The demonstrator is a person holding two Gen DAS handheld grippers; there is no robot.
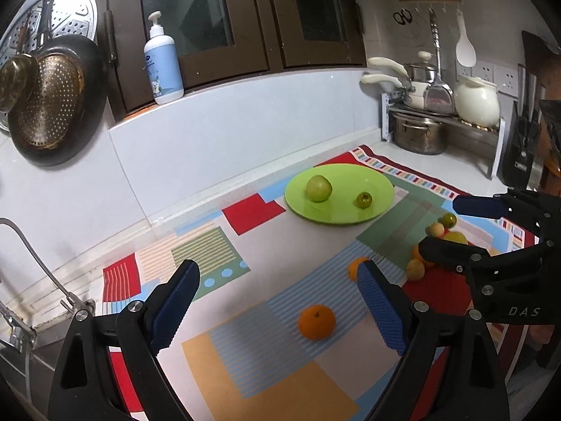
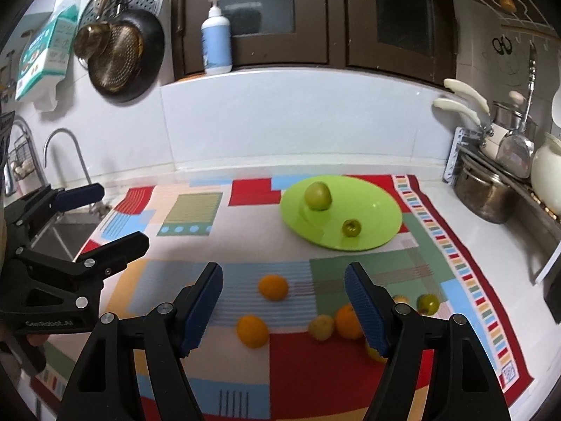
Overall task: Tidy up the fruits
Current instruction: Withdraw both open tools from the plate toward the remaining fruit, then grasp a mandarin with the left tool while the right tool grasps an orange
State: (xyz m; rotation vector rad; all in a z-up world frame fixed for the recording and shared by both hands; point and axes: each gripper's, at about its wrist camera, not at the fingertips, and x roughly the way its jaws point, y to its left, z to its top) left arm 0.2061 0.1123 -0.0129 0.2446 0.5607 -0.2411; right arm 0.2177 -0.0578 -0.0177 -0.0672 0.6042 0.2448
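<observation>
A lime green plate (image 1: 380, 184) (image 2: 378, 210) lies at the back of the patterned mat. It bears a large green apple (image 1: 318, 188) (image 2: 317, 195) and a small green fruit (image 1: 364, 200) (image 2: 351, 227). My left gripper (image 1: 277, 301) (image 2: 119, 215) is open above the mat, and an orange (image 1: 316, 321) (image 2: 251, 331) lies ahead between its fingers, untouched. My right gripper (image 2: 284, 298) (image 1: 445, 226) is open too, over a loose cluster of fruit. That cluster holds another orange (image 2: 272, 287), a third orange (image 2: 347, 321), a yellowish fruit (image 2: 320, 326) and a small green fruit (image 2: 427, 303).
The colourful mat (image 2: 315, 379) covers a white counter. A rack with a steel pot (image 2: 484, 193) and a white kettle (image 1: 477, 100) stands at the right. A sink with a faucet (image 2: 66, 154) is at the left, pans (image 1: 45, 105) hang on the wall, and a pump bottle (image 1: 163, 66) stands on the ledge.
</observation>
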